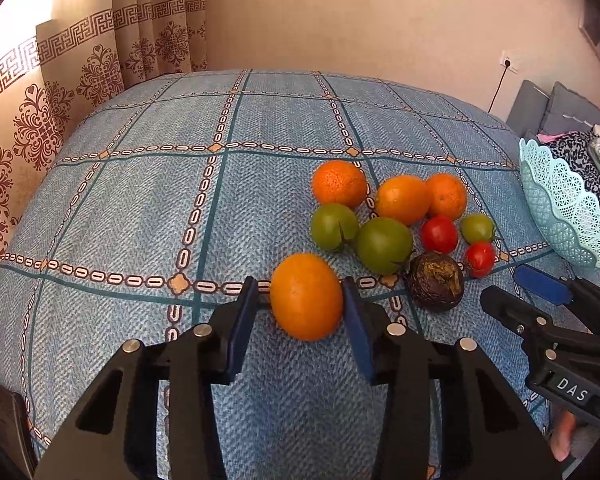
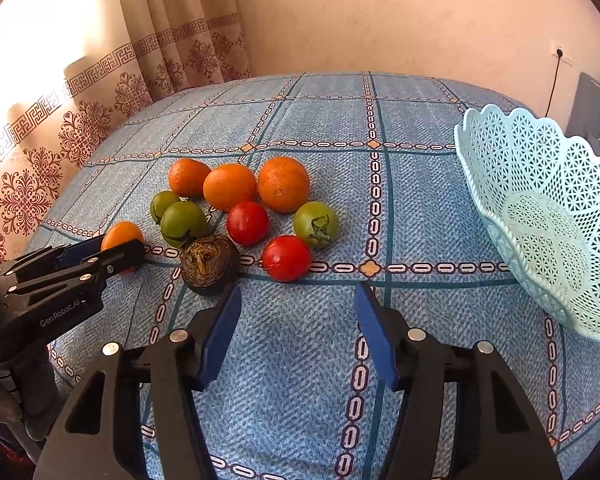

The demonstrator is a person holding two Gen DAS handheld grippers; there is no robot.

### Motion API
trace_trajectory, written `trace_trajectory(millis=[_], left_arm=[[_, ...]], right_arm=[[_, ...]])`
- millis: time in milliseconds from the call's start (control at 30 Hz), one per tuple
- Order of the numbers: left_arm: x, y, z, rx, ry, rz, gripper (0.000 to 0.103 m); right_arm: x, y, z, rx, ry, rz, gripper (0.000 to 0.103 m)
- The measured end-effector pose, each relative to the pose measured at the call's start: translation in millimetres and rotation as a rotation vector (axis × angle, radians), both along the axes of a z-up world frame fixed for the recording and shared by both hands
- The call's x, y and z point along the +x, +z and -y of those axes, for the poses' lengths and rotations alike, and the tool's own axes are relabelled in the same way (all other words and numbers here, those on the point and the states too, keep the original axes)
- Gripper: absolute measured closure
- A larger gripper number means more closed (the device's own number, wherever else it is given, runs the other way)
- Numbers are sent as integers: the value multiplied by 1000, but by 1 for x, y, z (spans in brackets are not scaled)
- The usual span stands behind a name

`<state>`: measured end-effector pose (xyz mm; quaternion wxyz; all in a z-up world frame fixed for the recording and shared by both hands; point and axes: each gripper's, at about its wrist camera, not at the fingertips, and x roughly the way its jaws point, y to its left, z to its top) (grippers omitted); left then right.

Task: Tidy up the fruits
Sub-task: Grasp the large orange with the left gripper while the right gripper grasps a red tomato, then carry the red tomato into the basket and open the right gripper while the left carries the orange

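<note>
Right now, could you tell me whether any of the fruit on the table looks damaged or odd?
Yes: the dark fruit at the near edge of the cluster, beside a green tomato, is shrivelled, with a wrinkled, yellowish-brown top. It looks spoiled. The oranges and tomatoes appear sound.

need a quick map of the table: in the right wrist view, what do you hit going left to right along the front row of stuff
left gripper at an orange → dark wrinkled fruit → red tomato → light blue lattice basket. The right gripper sits open in the foreground below them.
</note>
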<state>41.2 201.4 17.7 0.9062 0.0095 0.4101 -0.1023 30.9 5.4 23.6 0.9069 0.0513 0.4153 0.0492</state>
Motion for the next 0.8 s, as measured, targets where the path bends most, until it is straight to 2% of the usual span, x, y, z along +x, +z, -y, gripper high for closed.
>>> trace_trajectory(millis=[133, 200, 333, 533, 800], left_arm=[[-5, 1, 0, -2, 0, 19, 67], [-6, 1, 0, -10, 1, 21, 67], [-8, 1, -5, -25, 12, 22, 67], [-8, 0, -5, -22, 17, 26, 67], [-9, 0, -6, -29, 29, 32, 67]], right_arm=[[5, -2, 1, -1, 0, -5, 48], [9, -4, 0, -3, 4, -9, 56], [16, -6, -3, -5, 3, -12, 59], [20, -8, -5, -1, 13, -9, 72], [12, -7, -3, 14, 11, 3, 75]])
